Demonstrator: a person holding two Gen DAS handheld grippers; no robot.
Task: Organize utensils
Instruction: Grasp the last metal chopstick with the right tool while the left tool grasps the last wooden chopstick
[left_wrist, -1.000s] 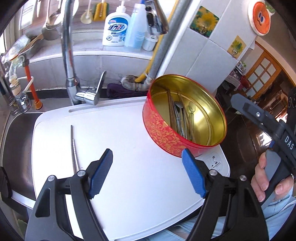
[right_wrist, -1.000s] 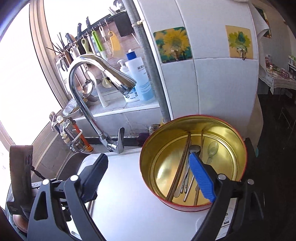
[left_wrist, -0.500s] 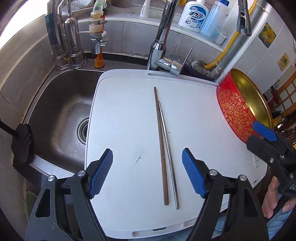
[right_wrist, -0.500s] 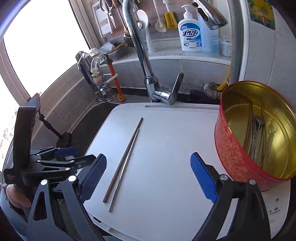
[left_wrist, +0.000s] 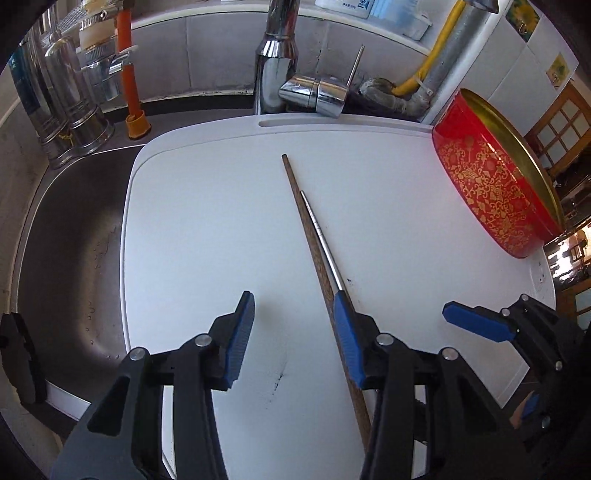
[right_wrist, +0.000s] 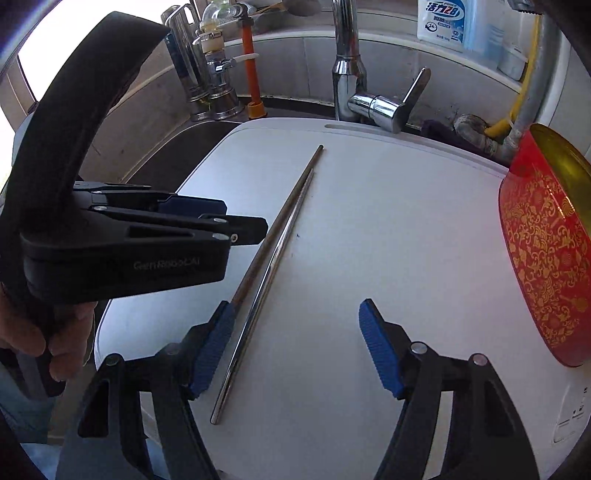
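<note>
A brown wooden chopstick (left_wrist: 306, 221) and a thinner metal chopstick (left_wrist: 321, 240) lie side by side on the white cutting board (left_wrist: 207, 221); both also show in the right wrist view, wooden (right_wrist: 284, 210) and metal (right_wrist: 266, 284). My left gripper (left_wrist: 295, 339) is open, low over the board, its right finger at the chopsticks' near part. My right gripper (right_wrist: 295, 347) is open, the metal chopstick lying between its fingers, near the left one. A red and gold tin (left_wrist: 495, 177) stands at the board's right edge.
A steel sink (left_wrist: 70, 243) lies left of the board. A chrome tap (left_wrist: 295, 81) stands behind it, with pipes (left_wrist: 413, 88) and soap bottles (right_wrist: 443, 22) on the ledge. The left gripper's body (right_wrist: 129, 236) hangs left of the right one.
Both grippers have come down and closer to the chopsticks on the board. The left gripper now has its right finger over them. The right gripper has swung left from the tin.
</note>
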